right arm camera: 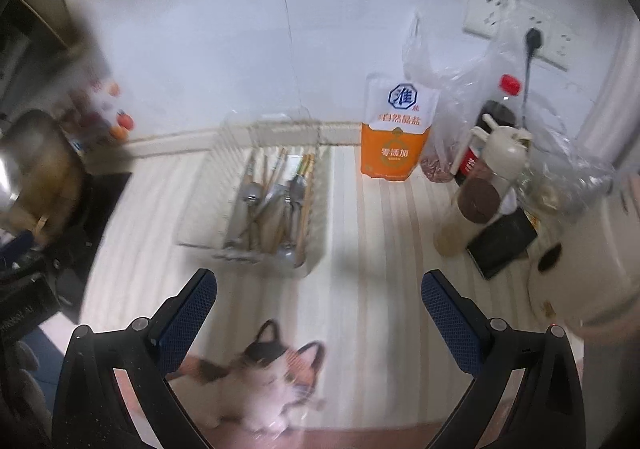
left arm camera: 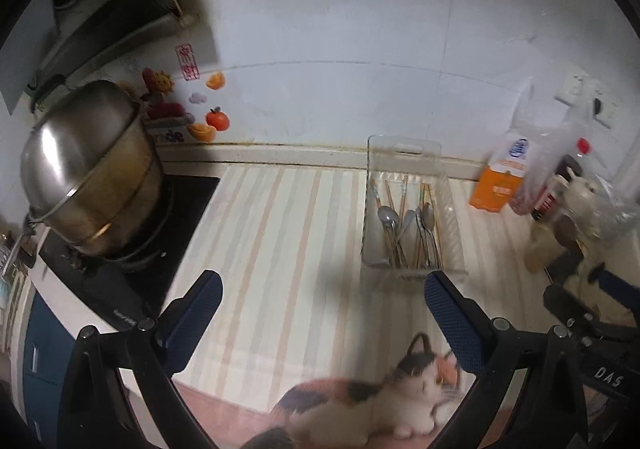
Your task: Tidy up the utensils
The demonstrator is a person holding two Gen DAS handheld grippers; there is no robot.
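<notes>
- Both grippers, left gripper and right gripper, hover with jaws spread wide, holding nothing.
- Ahead of them, a clear plastic tray holds metal spoons and wooden chopsticks.
- A calico cat lies below them.

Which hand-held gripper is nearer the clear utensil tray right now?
Left, though only slightly. The left hand-held gripper has its right fingertip almost at the clear utensil tray's near edge; the right hand-held gripper hangs a little further back from it, tray ahead-left.
</notes>
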